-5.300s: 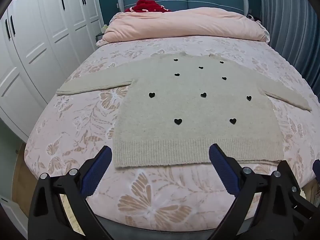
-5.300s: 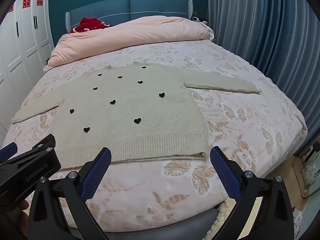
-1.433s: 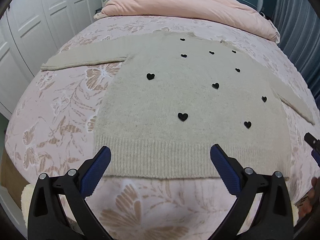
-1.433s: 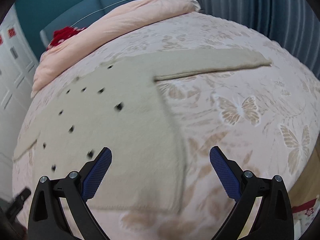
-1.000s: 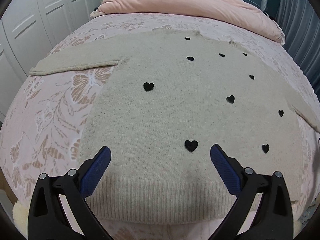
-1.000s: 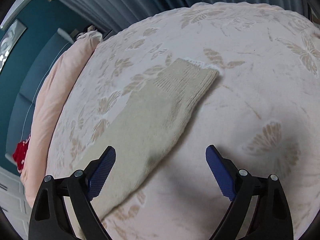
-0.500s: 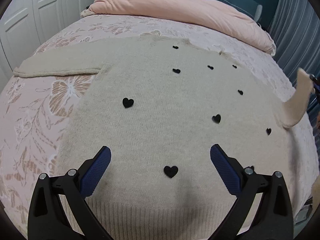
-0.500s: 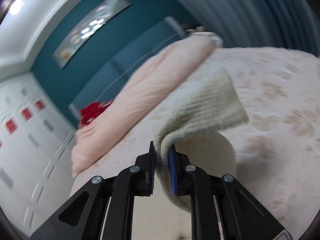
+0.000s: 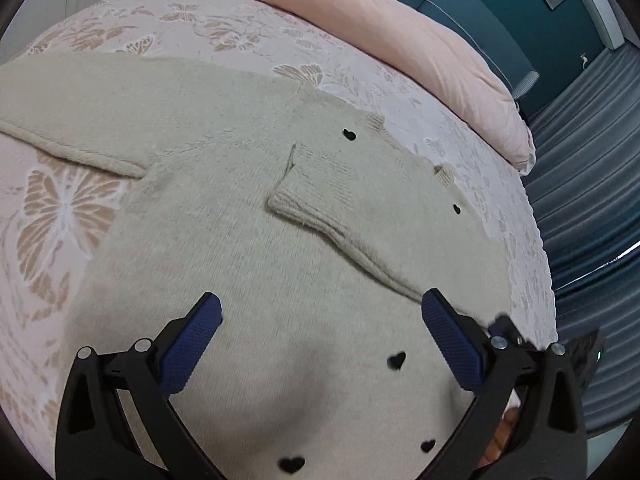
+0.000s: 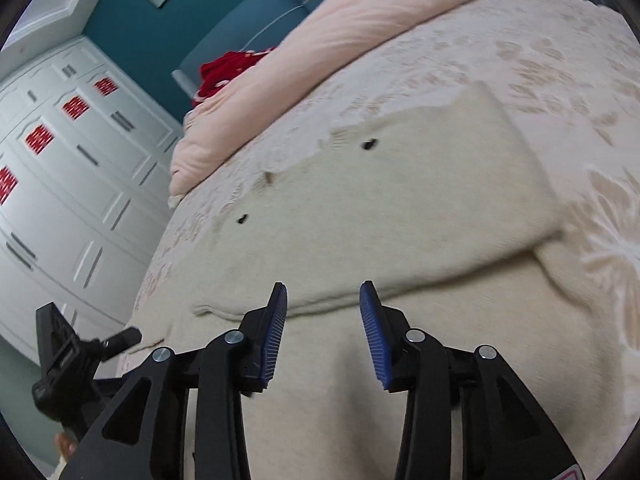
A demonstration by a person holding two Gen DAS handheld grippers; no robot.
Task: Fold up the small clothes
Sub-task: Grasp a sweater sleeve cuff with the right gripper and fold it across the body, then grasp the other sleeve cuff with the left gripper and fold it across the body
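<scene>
- Since half a second ago the right sleeve point(image 9: 340, 204) has been carried off the bed side and laid across the sweater point(image 9: 240, 280) chest; it was pinched and lifted then, it lies flat now
- Right gripper point(image 10: 323, 332): jaws opening, nothing seen between the pads, sleeve edge lies just beyond the tips, so the sleeve is judged released
- Left gripper point(image 9: 320, 332): fingers held wide apart, empty, hovering over the lower body of the sweater
- Sweater is spread flat on the floral bedspread point(image 9: 64, 216), black hearts up; left sleeve point(image 9: 68, 120) is left stretched out to the side, unfolded
- Pink duvet point(image 9: 400, 28) is bunched at the far end, teal headboard behind it
- Step in hand is judged: first sleeve fold done
- Next move calls for the left sleeve cuff to be pinched by the left gripper and brought over the chest to match, without the body being dragged
</scene>
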